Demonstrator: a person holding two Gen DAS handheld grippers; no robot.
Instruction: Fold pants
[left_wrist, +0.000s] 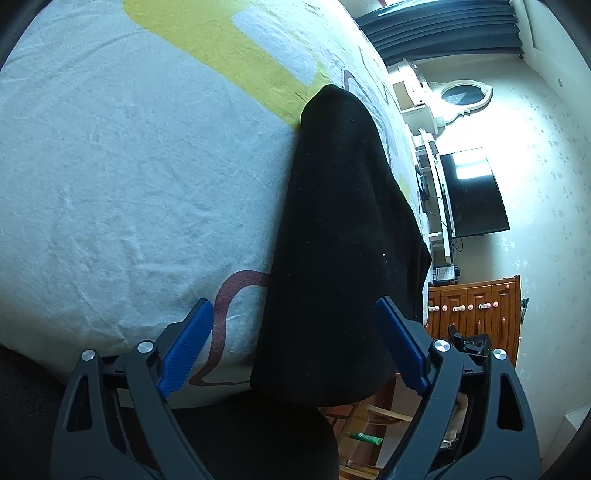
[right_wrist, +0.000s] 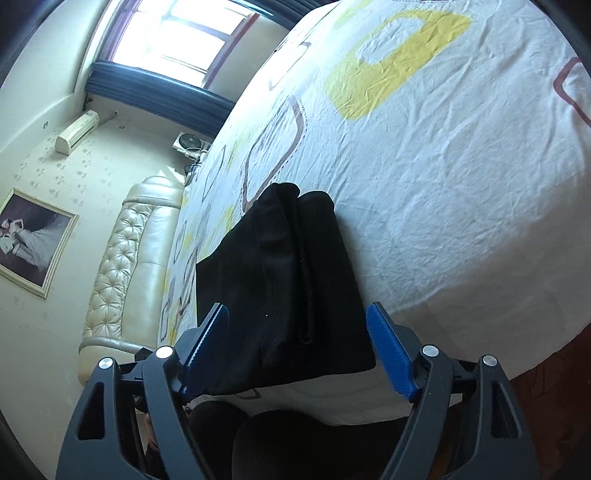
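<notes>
Left gripper (left_wrist: 293, 343): its two blue-padded jaws stand wide apart and grip nothing. The near end of the black pants (left_wrist: 343, 236) shows in the gap between them, but neither pad presses on the cloth.

Right gripper (right_wrist: 297, 349): its jaws are also spread wide and hold nothing. The same pants (right_wrist: 291, 288) lie in the gap between the blue pads, with the cloth free of both.

The pants are folded into a long, narrow black bundle lying flat on the bed (left_wrist: 122, 177). The bundle's long axis runs from the near edge of the bed, where the person stands, straight away across the mattress. One end sits at that near edge, just ahead of both grippers; the far end points away toward the middle of the bed. In the right wrist view a lengthwise crease or seam runs down the top of the bundle, along the same axis.

The bed wears a white bedsheet (right_wrist: 461, 177) printed with yellow blocks and brown rounded outlines, lightly wrinkled.

Beyond the bed, the left wrist view shows a dark television (left_wrist: 474, 192) and a wooden cabinet (left_wrist: 476, 310). The right wrist view shows a cream tufted headboard (right_wrist: 129, 258), a framed picture (right_wrist: 33, 240) and a window (right_wrist: 181, 33).
</notes>
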